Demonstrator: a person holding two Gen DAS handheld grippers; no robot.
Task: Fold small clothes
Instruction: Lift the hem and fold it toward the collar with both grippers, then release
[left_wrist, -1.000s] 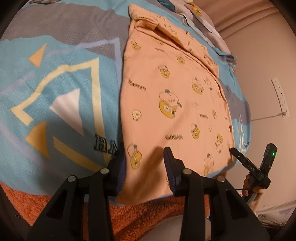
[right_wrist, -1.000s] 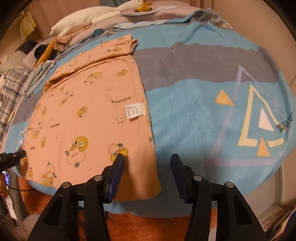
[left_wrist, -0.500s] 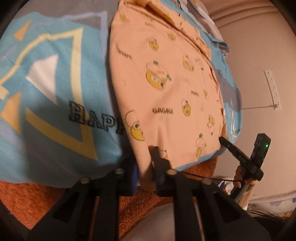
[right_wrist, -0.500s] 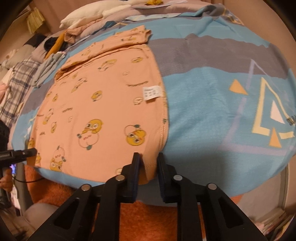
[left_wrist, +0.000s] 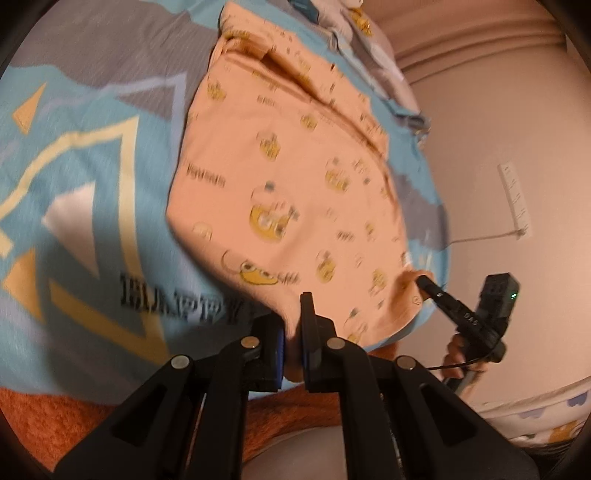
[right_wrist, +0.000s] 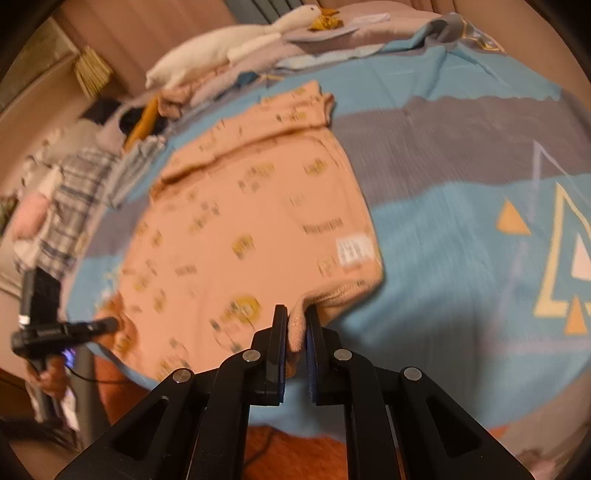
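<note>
A small orange garment (left_wrist: 295, 177) printed with yellow cartoon faces lies on the blue and grey patterned blanket (left_wrist: 92, 184). My left gripper (left_wrist: 293, 332) is shut on the garment's near hem corner and lifts it off the blanket. In the right wrist view the same garment (right_wrist: 240, 229) shows a white label near its right edge. My right gripper (right_wrist: 295, 328) is shut on the other near hem corner, which is raised and curled. Each view shows the other gripper at the garment's far corner, in the left wrist view (left_wrist: 436, 291) and in the right wrist view (right_wrist: 107, 325).
An orange fuzzy cover (left_wrist: 37, 413) hangs along the bed's near edge. A white plush goose (right_wrist: 236, 48) and a pile of clothes (right_wrist: 74, 184) lie at the far and left side. A wall with a power strip (left_wrist: 513, 199) stands to the right.
Both grippers went from open around the hem to shut on it. They have now lifted the near hem corners off the blanket and moved them forward over the garment.
</note>
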